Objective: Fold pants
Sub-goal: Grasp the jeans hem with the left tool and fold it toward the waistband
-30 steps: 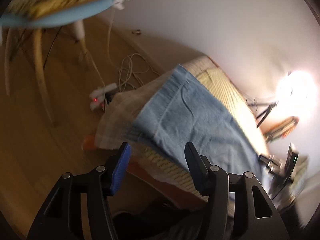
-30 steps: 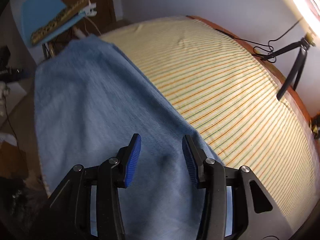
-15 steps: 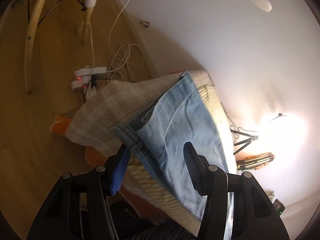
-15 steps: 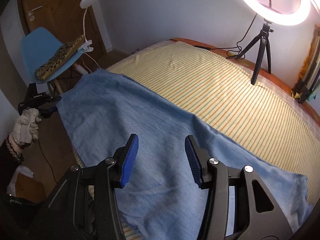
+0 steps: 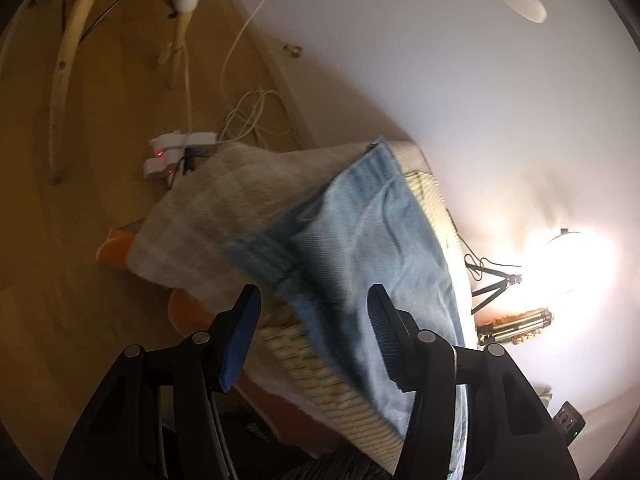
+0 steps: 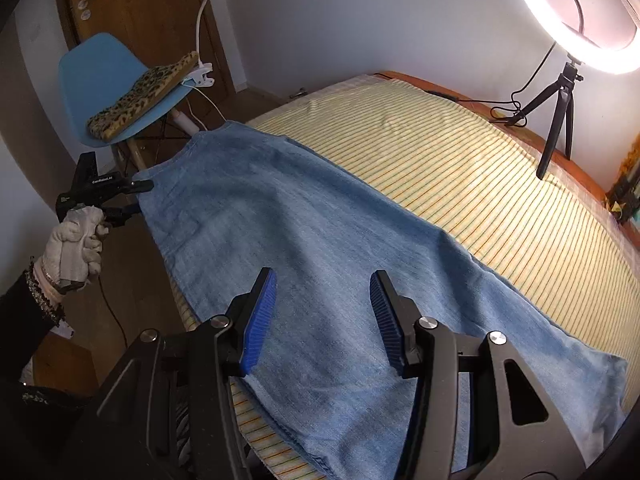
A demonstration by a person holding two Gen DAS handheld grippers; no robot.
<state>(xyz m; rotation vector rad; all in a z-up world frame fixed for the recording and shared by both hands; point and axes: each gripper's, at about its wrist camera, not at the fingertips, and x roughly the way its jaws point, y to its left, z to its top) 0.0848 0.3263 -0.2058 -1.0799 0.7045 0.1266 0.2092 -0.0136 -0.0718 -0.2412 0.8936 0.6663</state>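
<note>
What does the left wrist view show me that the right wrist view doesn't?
Only the left wrist view: the power strip with red lights and a coil of white cable on the wooden floor, and a beige blanket draped over the bed's corner.
Only the right wrist view: the gloved left hand holding the left tool near the pants' far end, the blue chair, and the pants' full length.
Both: the blue pants, striped bed cover, ring light, open tools.
</note>
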